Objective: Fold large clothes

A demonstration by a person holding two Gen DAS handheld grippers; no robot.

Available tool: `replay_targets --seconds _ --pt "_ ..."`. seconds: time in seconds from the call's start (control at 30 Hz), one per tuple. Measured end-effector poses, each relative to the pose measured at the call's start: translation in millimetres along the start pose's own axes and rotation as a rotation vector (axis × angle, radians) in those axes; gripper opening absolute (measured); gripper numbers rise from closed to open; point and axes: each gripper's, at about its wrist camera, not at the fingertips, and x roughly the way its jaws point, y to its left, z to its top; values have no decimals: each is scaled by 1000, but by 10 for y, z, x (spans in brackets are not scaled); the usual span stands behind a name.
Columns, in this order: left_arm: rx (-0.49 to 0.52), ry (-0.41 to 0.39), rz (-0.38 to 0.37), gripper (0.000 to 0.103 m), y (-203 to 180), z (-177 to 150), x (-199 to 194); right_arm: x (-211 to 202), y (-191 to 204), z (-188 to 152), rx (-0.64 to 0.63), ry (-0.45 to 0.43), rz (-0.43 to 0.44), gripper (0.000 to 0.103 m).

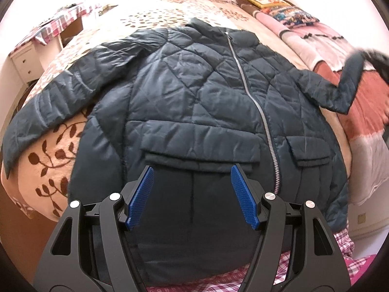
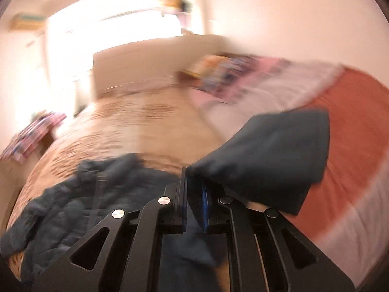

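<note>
I find the dark teal quilted zip-front jacket point(image 1: 194, 92) lying front-up on the leaf-patterned peach bedspread point(image 1: 51, 160), hem toward me, body spread flat for folding. My left gripper point(image 1: 192, 182) hangs above the hem with its blue-padded jaws wide apart, holding nothing; I judge it is kept ready to steady or take the hem. My right gripper point(image 2: 193, 194) is clamped on the sleeve cuff point(image 2: 267, 153), lifted clear of the striped pink and rust blanket point(image 2: 352, 133), presumably so the sleeve can be carried inward across the chest. The right view is blurred.
</note>
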Motion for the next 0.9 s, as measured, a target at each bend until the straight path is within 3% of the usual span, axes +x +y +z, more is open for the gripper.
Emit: replay_targets --seconds 0.1,0.23,0.37,0.43,0.53,0.6,0.67,0.7,0.77,0.8,0.83,0.9 --pt "-26 -16 1 66 127 -6 -45 192 733 59 -103 8 129 11" --pt "-60 -31 2 66 288 -16 -99 484 1778 -140 -247 58 283 10" --pt "-99 -31 9 66 470 -41 -112 763 2563 -493 -352 131 353 10" --pt "-117 -29 12 66 540 -52 -108 986 2899 -769 -407 225 351 10" --pt "-135 -26 12 66 627 -61 -92 1374 3123 -1153 -461 480 363 12" --pt "-140 -30 9 66 669 -47 -85 1447 3070 -1242 -435 553 367 12" --pt "-139 -33 5 66 693 -16 -69 1441 2920 -1211 -376 568 400 12" --pt "-134 -36 6 66 702 33 -52 1405 2819 -1161 -333 572 426 17" --pt "-126 -49 6 66 700 143 -47 1274 2686 -1088 -262 552 464 46" --pt "-123 -58 4 66 693 200 -51 1197 2586 -1044 -226 527 478 73" --pt "-119 -68 0 66 684 282 -46 1108 2481 -993 -194 487 499 78" --pt "-121 -86 -9 68 666 457 -32 1037 2414 -949 -170 470 538 78"
